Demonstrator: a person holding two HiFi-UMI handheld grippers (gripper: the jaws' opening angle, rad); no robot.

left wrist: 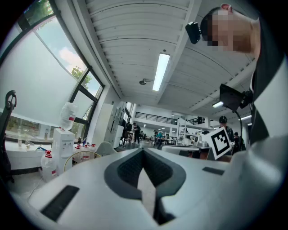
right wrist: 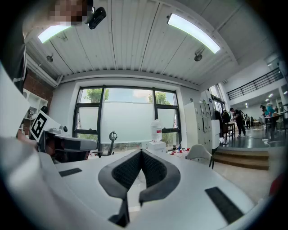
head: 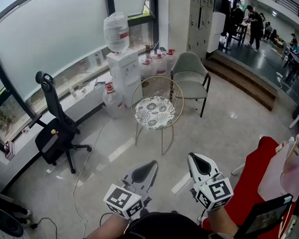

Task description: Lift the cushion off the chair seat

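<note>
1. The cushion (head: 154, 112) is round and white with a dark lacy pattern. It lies flat on the seat of a gold wire chair (head: 162, 141) near the middle of the head view.
2. The cushion sits at about 12 o'clock from both grippers, well apart from them, with bare floor between.
3. The left gripper (head: 151, 165) is held low in the head view, at about 7 o'clock from the wire chair. Its jaws are pressed together with nothing between them, and in the left gripper view the tips meet in one seam.
4. The right gripper (head: 196, 157) is just beside the left one, at about 5 o'clock from the wire chair. Its jaws are also closed tight and pinch nothing.
5. A grey armchair (head: 191, 77) stands at about 1 o'clock from the wire chair, just behind it.
6. A white water dispenser (head: 124, 70) with a bottle (head: 116, 32) on top stands at about 11 o'clock from the wire chair, against the window wall.
7. A black office chair (head: 54, 135) stands at about 9 o'clock from the wire chair, near the window.
</note>
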